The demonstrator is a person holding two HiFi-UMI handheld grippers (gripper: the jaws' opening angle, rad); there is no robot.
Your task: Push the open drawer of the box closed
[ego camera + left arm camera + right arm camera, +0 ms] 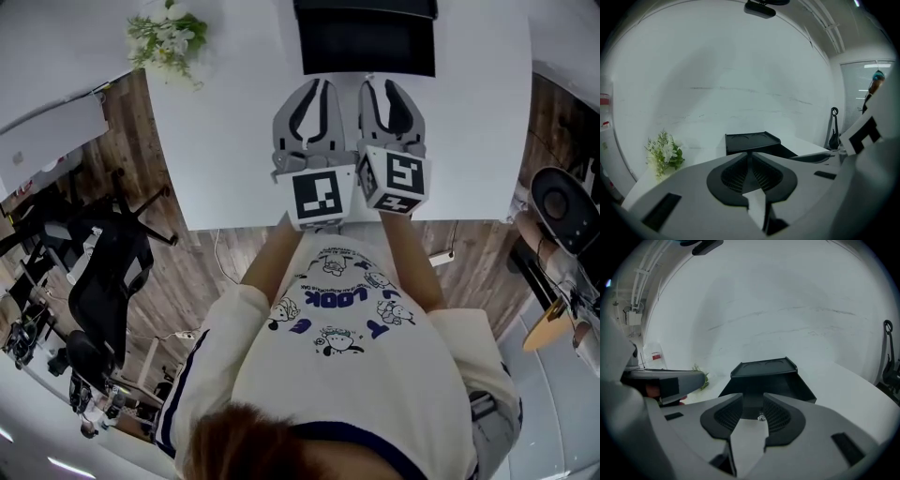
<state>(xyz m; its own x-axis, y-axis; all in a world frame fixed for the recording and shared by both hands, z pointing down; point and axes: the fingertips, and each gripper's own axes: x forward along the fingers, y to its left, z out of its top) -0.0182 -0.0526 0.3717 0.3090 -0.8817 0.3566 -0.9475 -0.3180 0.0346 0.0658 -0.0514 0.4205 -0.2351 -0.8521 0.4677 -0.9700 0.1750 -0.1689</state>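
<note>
A black box (366,42) stands at the far middle of the white table (234,141). In the right gripper view its drawer (802,391) is pulled out toward me, and a small shiny knob (761,417) shows low in the gap between my jaws. My right gripper (753,399) is open and short of the box, with nothing pressed between its pads. My left gripper (750,154) is shut and empty, and sees the box (752,142) ahead. From the head view, the left gripper (317,84) and right gripper (384,84) sit side by side in front of the box.
A small bunch of white flowers (169,37) stands at the table's far left corner. The table's front edge (244,225) runs just under the marker cubes. A black office chair (108,272) stands on the wooden floor to the left. A white wall rises behind the box.
</note>
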